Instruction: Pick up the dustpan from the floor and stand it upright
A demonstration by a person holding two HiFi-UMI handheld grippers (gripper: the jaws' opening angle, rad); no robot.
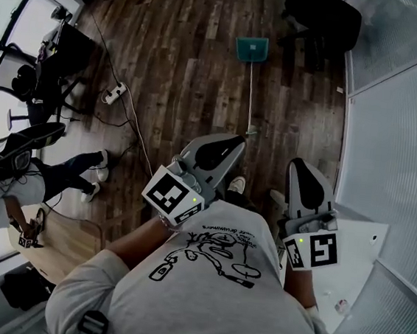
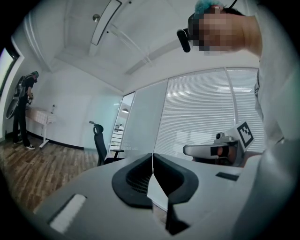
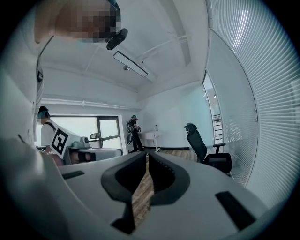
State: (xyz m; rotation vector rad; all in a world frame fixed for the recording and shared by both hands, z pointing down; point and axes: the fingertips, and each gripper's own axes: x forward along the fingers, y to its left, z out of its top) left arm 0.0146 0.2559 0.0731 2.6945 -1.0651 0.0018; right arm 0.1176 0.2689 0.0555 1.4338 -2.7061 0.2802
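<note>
Dustpan point(image 1: 250, 49) lies flat on wood floor point(image 1: 184, 49), untouched

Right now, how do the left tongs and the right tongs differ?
Left tongs slant toward the near handle end of the dustpan; right tongs point straight ahead, off to its side. Left marker cube sits turned cornerwise in the head view; right marker cube sits nearly square. Shared: both shut, empty, neither holding the dustpan.
</note>
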